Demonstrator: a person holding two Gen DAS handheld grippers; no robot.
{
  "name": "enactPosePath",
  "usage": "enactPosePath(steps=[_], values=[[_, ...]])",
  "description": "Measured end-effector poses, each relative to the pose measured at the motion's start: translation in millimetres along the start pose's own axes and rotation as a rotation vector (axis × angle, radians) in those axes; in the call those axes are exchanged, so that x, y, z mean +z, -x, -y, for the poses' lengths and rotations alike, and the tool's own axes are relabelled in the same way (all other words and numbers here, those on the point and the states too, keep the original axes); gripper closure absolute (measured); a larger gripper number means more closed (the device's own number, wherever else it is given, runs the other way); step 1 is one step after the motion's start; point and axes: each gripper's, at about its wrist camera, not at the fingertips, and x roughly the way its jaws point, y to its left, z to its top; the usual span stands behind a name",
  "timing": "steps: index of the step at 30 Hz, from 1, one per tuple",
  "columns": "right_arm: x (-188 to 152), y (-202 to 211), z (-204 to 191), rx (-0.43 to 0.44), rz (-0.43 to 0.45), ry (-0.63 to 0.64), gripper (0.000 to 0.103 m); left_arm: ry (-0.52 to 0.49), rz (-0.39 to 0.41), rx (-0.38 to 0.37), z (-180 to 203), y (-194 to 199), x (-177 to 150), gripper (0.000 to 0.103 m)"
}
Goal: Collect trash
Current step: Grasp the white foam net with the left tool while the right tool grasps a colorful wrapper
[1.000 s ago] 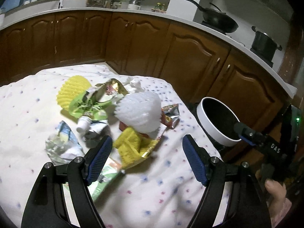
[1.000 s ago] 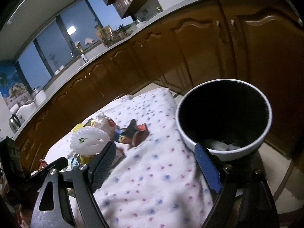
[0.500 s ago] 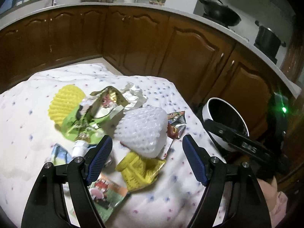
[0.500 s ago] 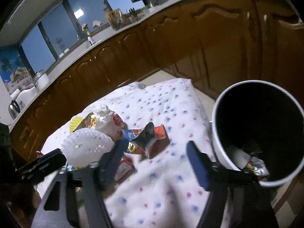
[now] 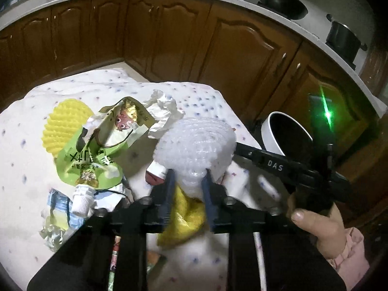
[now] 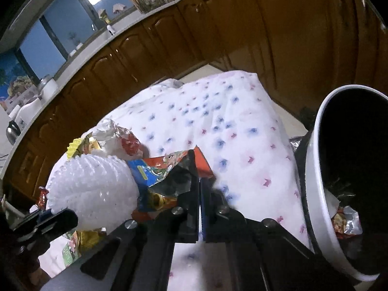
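Because both tools have closed at once, two pieces of trash are caught together. The left gripper (image 5: pixel 188 181) has its jaws clamped on the lower neck of the white foam fruit net (image 5: pixel 196 143), a soft, dimpled mesh sleeve that bulges above the blue pads (image 5: pixel 169 191) and crushes easily between them. The right gripper (image 6: pixel 200 189) has its jaws pressed fully together on the dark, crinkled inner edge of a red and blue snack wrapper (image 6: pixel 169 169), thin glossy foil that needs a tight pinch to hold at all.

Everything lies on a bench covered with a white quilted cloth (image 6: pixel 218 126) dotted in blue and pink. More trash is heaped to the left: a yellow foam net (image 5: pixel 65 123), a green squeeze pouch (image 5: pixel 89 160) with a white screw cap, a crumpled tissue (image 5: pixel 162 111) and a yellow bag (image 5: pixel 184 213).

A round white bin (image 6: pixel 312 194) with a black liner stands just beside the bench's right edge, foil scraps already inside, so the carry from bench to bin looks short.
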Motion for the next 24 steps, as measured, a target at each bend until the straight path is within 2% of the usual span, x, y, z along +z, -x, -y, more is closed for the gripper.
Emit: enactPosePath(steps=[10,13,14,15,17,18,19,24], values=[[-8.8,68.6,10.8,-0.017,0.132,-0.014,0.103,0.027,0.090,-0.038,7.0,36.4,2.2,0.087],[-9.1,75.3,15.7,-0.003,0.122,-0.021,0.103,0.015,0.130,-0.025,14.0,46.5,4.1,0.087],[-8.5,73.2,16.2,0.018,0.113,-0.032,0.101,0.025,0.138,-0.036,13.4,50.0,4.5,0.087],[-8.2,70.7,17.9,0.032,0.112,-0.054,0.094,0.035,0.140,-0.042,12.3,52.2,5.6,0.087],[-5.1,58.6,17.0,0.033,0.096,-0.072,0.076,0.051,0.149,-0.039,9.2,56.5,6.4,0.087],[-3.3,51.4,15.1,0.041,0.092,-0.072,0.061,0.059,0.155,-0.033,6.7,59.3,6.0,0.087],[-1.1,43.1,13.2,0.043,0.085,-0.076,0.053,0.068,0.160,-0.029,3.9,62.0,5.4,0.087],[7.6,0.5,2.3,0.013,0.011,-0.057,0.058,0.109,0.134,-0.017,-11.3,61.3,3.9,0.087]])
